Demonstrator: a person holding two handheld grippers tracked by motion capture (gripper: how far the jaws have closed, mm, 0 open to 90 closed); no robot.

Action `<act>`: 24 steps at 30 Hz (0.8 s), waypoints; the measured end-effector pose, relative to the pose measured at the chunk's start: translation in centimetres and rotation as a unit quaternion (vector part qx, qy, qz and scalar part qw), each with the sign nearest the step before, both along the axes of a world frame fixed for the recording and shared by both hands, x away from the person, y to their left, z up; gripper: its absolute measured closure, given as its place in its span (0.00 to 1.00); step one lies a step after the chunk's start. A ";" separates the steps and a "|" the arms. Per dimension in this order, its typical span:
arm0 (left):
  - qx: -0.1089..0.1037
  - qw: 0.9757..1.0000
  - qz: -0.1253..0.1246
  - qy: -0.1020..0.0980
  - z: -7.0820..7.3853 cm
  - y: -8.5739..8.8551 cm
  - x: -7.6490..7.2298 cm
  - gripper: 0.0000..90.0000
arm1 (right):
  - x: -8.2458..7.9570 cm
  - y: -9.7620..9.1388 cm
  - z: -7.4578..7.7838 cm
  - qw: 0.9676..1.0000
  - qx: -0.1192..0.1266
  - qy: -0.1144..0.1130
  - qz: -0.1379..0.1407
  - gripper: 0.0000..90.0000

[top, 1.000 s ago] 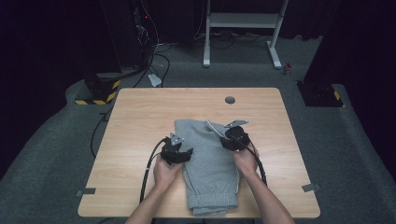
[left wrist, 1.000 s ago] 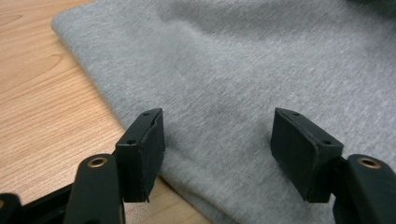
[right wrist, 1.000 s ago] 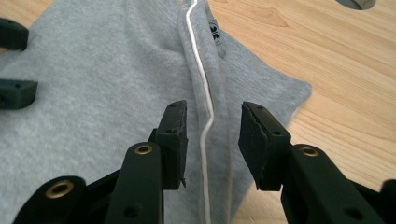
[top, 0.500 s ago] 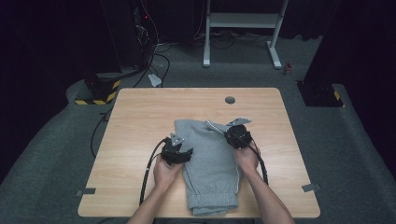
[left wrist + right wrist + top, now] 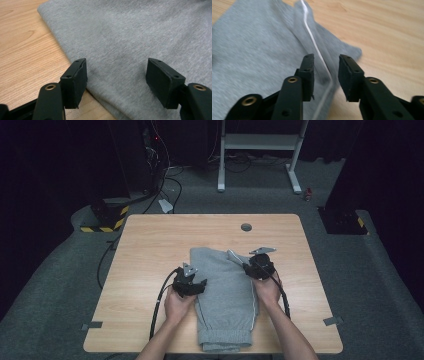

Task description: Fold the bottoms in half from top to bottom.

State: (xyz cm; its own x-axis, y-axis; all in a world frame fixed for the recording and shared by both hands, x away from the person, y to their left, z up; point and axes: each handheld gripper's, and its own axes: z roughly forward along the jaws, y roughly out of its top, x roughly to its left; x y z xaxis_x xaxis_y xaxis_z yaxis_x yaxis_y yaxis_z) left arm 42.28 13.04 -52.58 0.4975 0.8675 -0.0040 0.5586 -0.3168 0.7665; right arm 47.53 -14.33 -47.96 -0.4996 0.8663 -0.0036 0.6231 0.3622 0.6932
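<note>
a pair of folded grey sweatpants (image 5: 223, 300) lies on the wooden table (image 5: 150, 245), and everything here is told from those pants. their waistband end sits at the table edge closest to the person, and the rest runs away from that edge toward the middle of the table.

the left gripper (image 5: 196, 286) is at the left side of the pants, about halfway along them. in the left gripper view (image 5: 116, 83) its jaws stand wide apart over the grey cloth, one near the cloth's edge and one over the cloth. they squeeze nothing.

the right gripper (image 5: 250, 266) is at the right side of the pants, a bit farther from the person, near the far corner. in the right gripper view (image 5: 326, 77) its jaws have just been opening. the edge of the pants with a thin white stripe (image 5: 317, 50) runs between them, but the pads do not press on it.

past the far end of the pants, a small round hole (image 5: 246, 227) shows in the table.
</note>
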 end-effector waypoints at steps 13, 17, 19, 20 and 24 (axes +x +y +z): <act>0.001 1.000 0.000 -0.001 0.0 0.0 0.0 0.37 | 2.4 3.7 -0.3 0.999 -0.040 0.018 0.018 0.95; 0.001 1.000 0.001 -0.001 0.0 0.0 0.0 0.37 | 1.9 3.2 0.4 0.999 -0.036 0.007 0.020 0.96; 0.001 1.000 0.001 -0.001 0.0 0.0 0.0 0.37 | 1.6 2.5 1.3 1.000 -0.012 -0.001 0.017 0.96; 0.001 1.000 0.001 -0.001 0.0 0.0 0.0 0.37 | 1.6 2.2 1.6 1.000 -0.006 -0.007 0.018 0.96; 0.001 1.000 0.001 -0.001 0.0 0.0 0.0 0.37 | 1.3 0.4 2.3 1.000 0.005 -0.023 0.000 0.96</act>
